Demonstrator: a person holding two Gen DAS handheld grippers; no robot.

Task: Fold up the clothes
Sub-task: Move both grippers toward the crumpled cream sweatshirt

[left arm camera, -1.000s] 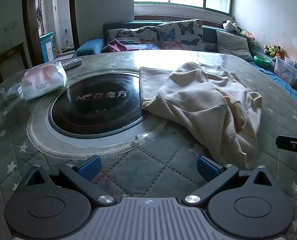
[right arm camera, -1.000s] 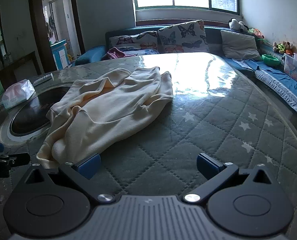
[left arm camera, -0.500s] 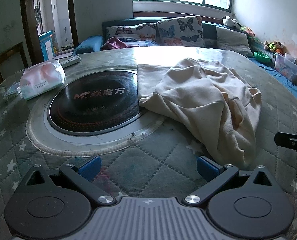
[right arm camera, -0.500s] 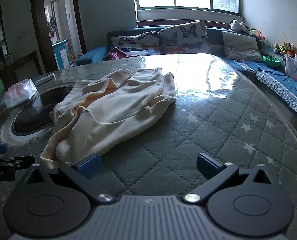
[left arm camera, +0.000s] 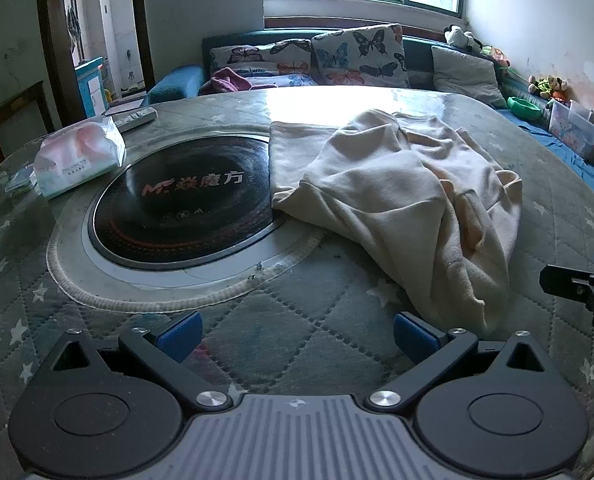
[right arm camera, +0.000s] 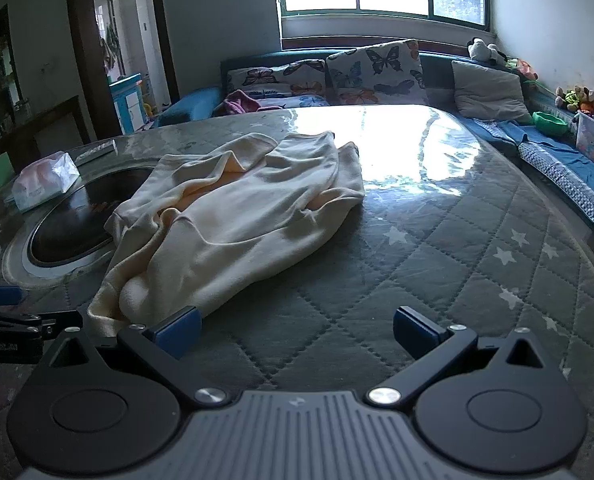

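Note:
A crumpled cream garment [left arm camera: 401,200] lies on the round quilted table [left arm camera: 297,320], partly over the black glass hob [left arm camera: 185,204]. It also shows in the right wrist view [right arm camera: 237,220]. My left gripper [left arm camera: 295,334] is open and empty, low over the table; the garment's near end lies just beyond its right fingertip [left arm camera: 411,336]. My right gripper [right arm camera: 295,332] is open and empty, with the garment's near end at its left fingertip [right arm camera: 177,334]. Each gripper shows at the edge of the other's view.
A tissue pack [left arm camera: 77,156] and a remote [left arm camera: 135,118] lie at the table's left rear. A sofa with butterfly cushions [left arm camera: 357,56] runs behind the table. Toys and a plastic box [left arm camera: 573,120] sit along the right wall.
Both grippers have edged a little toward the garment's near end, and both stay open. The garment has not moved.

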